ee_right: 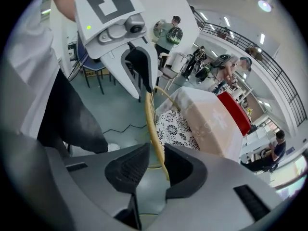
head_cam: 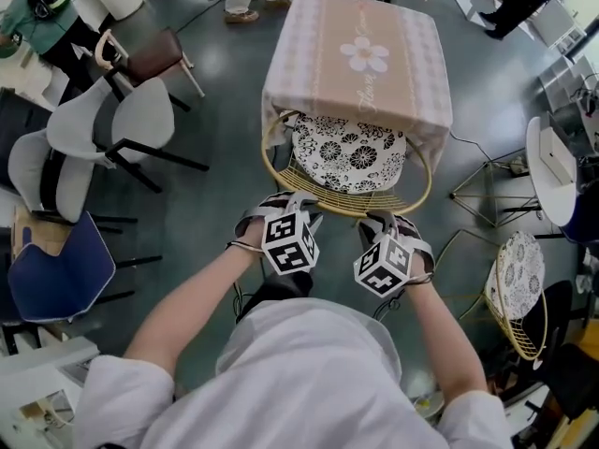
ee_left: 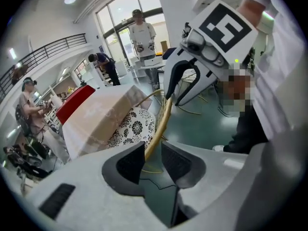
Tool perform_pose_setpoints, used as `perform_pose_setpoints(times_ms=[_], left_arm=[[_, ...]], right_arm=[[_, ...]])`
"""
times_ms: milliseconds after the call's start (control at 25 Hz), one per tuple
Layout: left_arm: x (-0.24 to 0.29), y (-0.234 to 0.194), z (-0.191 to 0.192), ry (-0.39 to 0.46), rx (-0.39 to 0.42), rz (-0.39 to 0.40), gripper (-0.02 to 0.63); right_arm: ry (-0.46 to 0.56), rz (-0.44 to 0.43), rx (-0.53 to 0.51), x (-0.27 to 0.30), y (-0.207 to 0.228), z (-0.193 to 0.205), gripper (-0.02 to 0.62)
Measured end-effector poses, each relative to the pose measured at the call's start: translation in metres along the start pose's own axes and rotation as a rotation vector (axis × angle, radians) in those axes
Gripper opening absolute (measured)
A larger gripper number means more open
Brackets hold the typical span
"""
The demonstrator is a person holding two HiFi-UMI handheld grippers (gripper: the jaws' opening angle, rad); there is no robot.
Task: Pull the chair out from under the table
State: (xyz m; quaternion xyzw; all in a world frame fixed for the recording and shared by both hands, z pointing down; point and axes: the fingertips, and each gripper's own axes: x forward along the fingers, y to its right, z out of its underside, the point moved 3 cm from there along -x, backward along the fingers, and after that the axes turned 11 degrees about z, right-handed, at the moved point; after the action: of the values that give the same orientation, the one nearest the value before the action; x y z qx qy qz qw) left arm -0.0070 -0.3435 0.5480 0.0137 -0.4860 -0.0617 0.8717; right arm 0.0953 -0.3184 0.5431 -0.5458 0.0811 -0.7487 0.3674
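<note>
The chair (head_cam: 348,157), a yellow wire one with a black-and-white flowered cushion (head_cam: 354,146), is sitting half tucked under the bench (head_cam: 318,73). Its front part is lying beneath the hanging edge of the pink cloth (head_cam: 412,82), and its curved back rim (head_cam: 328,206) is sticking out toward the person.

Both claws are meeting that rim, pointing steeply down. The left claw (head_cam: 281,202) is straddling it on the left of the curve. In the left gripper view the rim (ee_left: 161,124) is running up between the 2 pads of the left claw (ee_left: 153,148), which are standing apart with a gap showing beside the wire, so nothing is being clamped. The right claw (head_cam: 379,219) is straddling the same rim just beside it. In the right gripper view the rim (ee_right: 153,129) is passing between the jaws of the right claw (ee_right: 155,153), lying closer to the right-hand pad. Those jaws are likewise standing apart.

The cloth is carrying a white flower print (head_cam: 365,54). On the grey-green floor (head_cam: 215,185), a grey chair (head_cam: 112,124) and a blue chair (head_cam: 61,269) are standing at the left, well apart from the bench. A 2nd wire chair (head_cam: 515,293) is standing at the right.
</note>
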Motion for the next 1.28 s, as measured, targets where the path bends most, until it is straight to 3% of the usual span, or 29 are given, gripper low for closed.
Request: perform_pose_setpoints(times_ms=[200, 360, 880, 960, 1280], left_arm=[[0.014, 0.0, 0.007, -0.074, 0.137, 0.068, 0.12], [0.02, -0.007, 0.012, -0.117, 0.215, 0.078, 0.124], [0.044, -0.015, 0.018, -0.198, 0.425, 0.181, 0.116], [0.045, -0.014, 0.017, -0.194, 0.448, 0.19, 0.063], [0.047, -0.014, 0.016, -0.207, 0.469, 0.19, 0.054]], right_arm=[[-0.012, -0.027, -0.135, 0.013, -0.003, 0.003, 0.066], [-0.029, -0.04, -0.204, 0.025, -0.006, 0.002, 0.08], [-0.094, -0.083, -0.28, 0.053, -0.018, 0.002, 0.083], [-0.097, -0.076, -0.286, 0.054, -0.017, 0.002, 0.065], [-0.123, -0.048, -0.391, 0.057, -0.017, 0.004, 0.037]])
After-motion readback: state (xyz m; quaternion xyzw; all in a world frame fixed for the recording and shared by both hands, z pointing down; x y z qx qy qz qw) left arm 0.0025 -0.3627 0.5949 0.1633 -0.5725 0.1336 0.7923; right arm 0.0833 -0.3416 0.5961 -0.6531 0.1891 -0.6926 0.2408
